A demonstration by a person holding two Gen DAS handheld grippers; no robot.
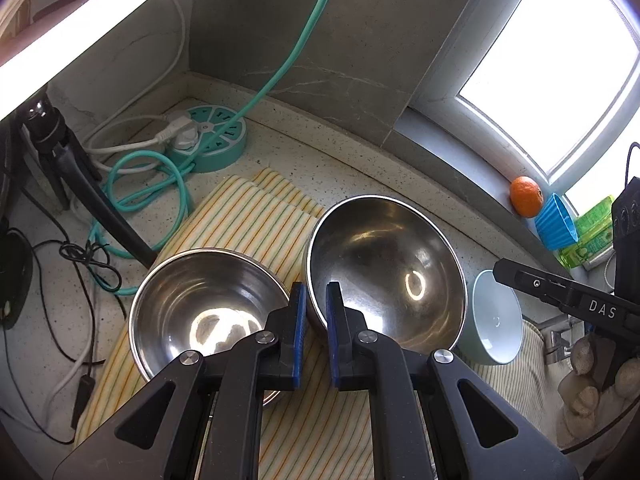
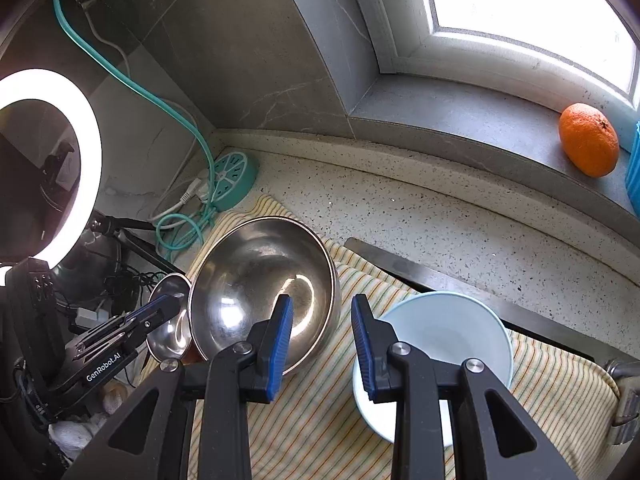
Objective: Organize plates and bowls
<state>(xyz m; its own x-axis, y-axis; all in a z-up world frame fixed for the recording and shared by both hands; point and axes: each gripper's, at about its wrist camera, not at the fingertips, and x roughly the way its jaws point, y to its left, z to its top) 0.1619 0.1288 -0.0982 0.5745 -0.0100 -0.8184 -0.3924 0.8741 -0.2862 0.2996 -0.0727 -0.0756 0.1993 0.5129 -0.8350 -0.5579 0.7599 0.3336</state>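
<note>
My left gripper (image 1: 316, 296) is shut on the near rim of a large steel bowl (image 1: 392, 264) and holds it tilted above the striped cloth (image 1: 256, 220). A smaller steel bowl (image 1: 200, 304) sits on the cloth to its left. A pale blue ceramic bowl (image 1: 500, 316) stands to the right. In the right wrist view my right gripper (image 2: 322, 310) is open and empty, between the large steel bowl (image 2: 256, 288) and the pale blue bowl (image 2: 452, 332). The left gripper (image 2: 160, 308) shows there at the steel bowl's left rim.
A teal round power strip (image 1: 216, 136) with teal and white cables lies at the back left. A black tripod leg (image 1: 100, 204) stands left. An orange (image 2: 588, 140) and a blue ribbed cup (image 1: 556, 220) sit on the windowsill. A sink edge (image 2: 460, 280) runs on the right.
</note>
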